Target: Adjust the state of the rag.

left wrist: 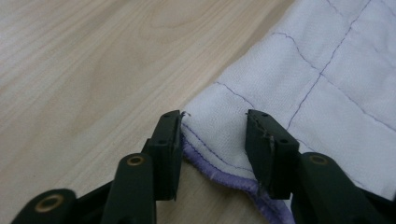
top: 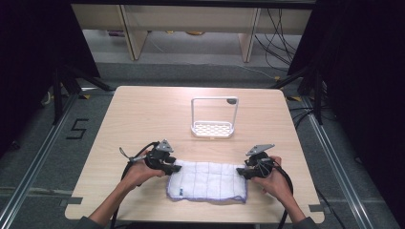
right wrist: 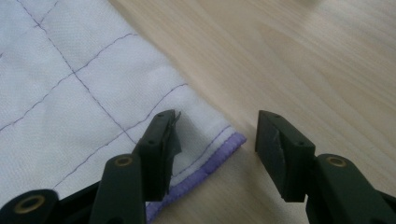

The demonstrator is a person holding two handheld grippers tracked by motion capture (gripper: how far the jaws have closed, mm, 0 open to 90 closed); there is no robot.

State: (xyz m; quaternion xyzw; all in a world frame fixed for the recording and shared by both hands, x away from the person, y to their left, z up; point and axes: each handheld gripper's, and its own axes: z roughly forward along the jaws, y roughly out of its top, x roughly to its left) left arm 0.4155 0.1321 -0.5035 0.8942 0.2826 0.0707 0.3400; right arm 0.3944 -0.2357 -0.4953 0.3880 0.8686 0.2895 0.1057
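The white cloth [top: 207,181] lies flat on the surface [top: 143,114], at 6 o'clock from the white rack [top: 213,117]. The left gripper [left wrist: 213,128] straddles its 9 o'clock corner, fingers apart. The right gripper [right wrist: 216,130] straddles the 3 o'clock corner, fingers apart, unclamped.

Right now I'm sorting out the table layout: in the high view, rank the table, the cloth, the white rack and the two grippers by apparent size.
1. table
2. cloth
3. white rack
4. left gripper and right gripper: they look alike, so I won't rank them.
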